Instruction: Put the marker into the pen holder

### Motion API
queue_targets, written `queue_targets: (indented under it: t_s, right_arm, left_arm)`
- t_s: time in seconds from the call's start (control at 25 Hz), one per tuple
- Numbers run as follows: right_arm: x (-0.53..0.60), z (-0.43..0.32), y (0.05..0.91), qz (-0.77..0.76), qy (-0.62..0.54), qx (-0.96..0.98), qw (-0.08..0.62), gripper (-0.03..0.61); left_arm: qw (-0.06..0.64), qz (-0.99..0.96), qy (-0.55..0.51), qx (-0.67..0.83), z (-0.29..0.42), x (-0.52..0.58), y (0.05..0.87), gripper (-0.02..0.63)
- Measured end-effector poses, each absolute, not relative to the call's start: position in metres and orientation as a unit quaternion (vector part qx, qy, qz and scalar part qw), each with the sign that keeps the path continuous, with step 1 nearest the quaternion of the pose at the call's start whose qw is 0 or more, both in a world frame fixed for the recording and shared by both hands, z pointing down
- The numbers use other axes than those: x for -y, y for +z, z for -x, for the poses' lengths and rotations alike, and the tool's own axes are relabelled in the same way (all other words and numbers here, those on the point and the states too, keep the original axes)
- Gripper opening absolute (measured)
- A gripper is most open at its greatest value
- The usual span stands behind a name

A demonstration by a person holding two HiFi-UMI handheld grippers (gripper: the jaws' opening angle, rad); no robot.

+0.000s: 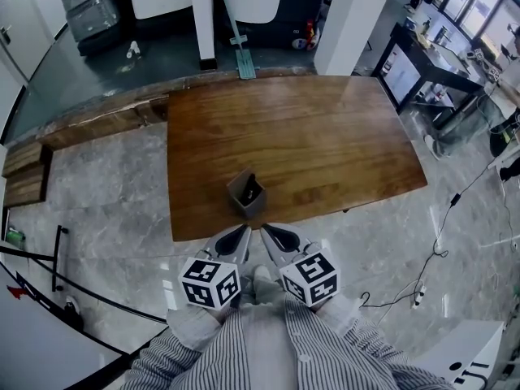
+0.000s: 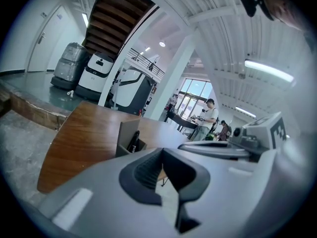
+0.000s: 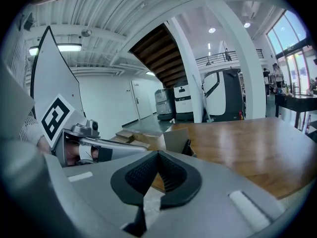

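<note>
Head view: one pen holder [image 1: 245, 195] near the table's [image 1: 325, 136] front edge, one marker [image 1: 252, 192] already leaning inside it; left gripper [image 1: 234, 242] and right gripper [image 1: 279, 239] hang just short of the edge. Left gripper view: jaws pressed together, empty. Right gripper view: same, nothing held. The marker is likely light, stiff and slick; best pinched mid-barrel.

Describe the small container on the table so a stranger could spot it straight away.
Find the big brown wooden table on the grey marble floor. Close to its near edge stands the pen holder, a small grey open-topped box. It is the only thing on the table, with a dark marker leaning inside.
</note>
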State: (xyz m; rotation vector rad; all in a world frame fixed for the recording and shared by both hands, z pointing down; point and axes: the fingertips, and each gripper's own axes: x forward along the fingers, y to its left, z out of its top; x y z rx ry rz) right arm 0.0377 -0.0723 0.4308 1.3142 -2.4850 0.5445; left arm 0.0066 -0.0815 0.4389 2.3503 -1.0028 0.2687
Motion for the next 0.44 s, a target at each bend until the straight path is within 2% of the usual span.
queue_targets:
  t_s: [0.44]
  right_arm:
    - [0.0714, -0.0396, 0.4351, -0.45, 0.188, 0.861, 0.147, 0.0]
  left_arm:
    - [0.283, -0.877, 0.097, 0.377, -0.0085, 0.084, 0.4382, 0.008]
